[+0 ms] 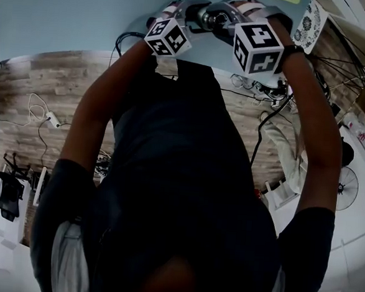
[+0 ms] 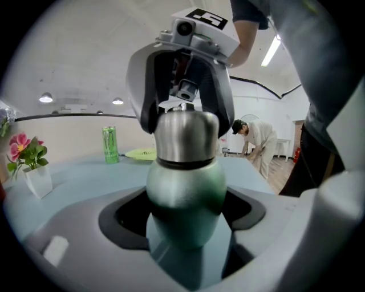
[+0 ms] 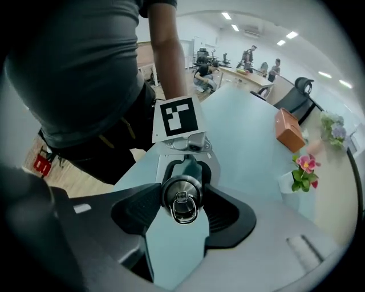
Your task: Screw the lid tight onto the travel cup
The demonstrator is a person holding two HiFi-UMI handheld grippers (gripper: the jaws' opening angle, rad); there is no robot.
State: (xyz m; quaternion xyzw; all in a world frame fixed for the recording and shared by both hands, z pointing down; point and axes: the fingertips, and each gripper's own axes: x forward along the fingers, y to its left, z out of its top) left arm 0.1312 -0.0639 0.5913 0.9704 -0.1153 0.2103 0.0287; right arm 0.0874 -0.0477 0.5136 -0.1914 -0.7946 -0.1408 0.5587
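Note:
The travel cup lies between my two grippers above the pale blue table [image 1: 67,15]. In the left gripper view its green body [image 2: 185,185] sits between the jaws of my left gripper [image 2: 185,214], which is shut on it. The steel lid [image 2: 187,136] is on the cup's mouth. My right gripper [image 3: 181,201] is shut on that lid [image 3: 181,197], whose end with a small metal ring faces the camera. In the head view both marker cubes, the left one [image 1: 168,36] and the right one [image 1: 258,46], stand close together at the top, with the cup [image 1: 213,16] between them.
A green can [image 2: 110,145], a yellow-green flat object [image 2: 141,153] and pink flowers in a white vase [image 2: 28,162] stand on the table. An orange-brown box [image 3: 290,130] lies farther along. A person [image 2: 256,142] bends over in the background. Cables [image 1: 41,117] run over the wooden floor.

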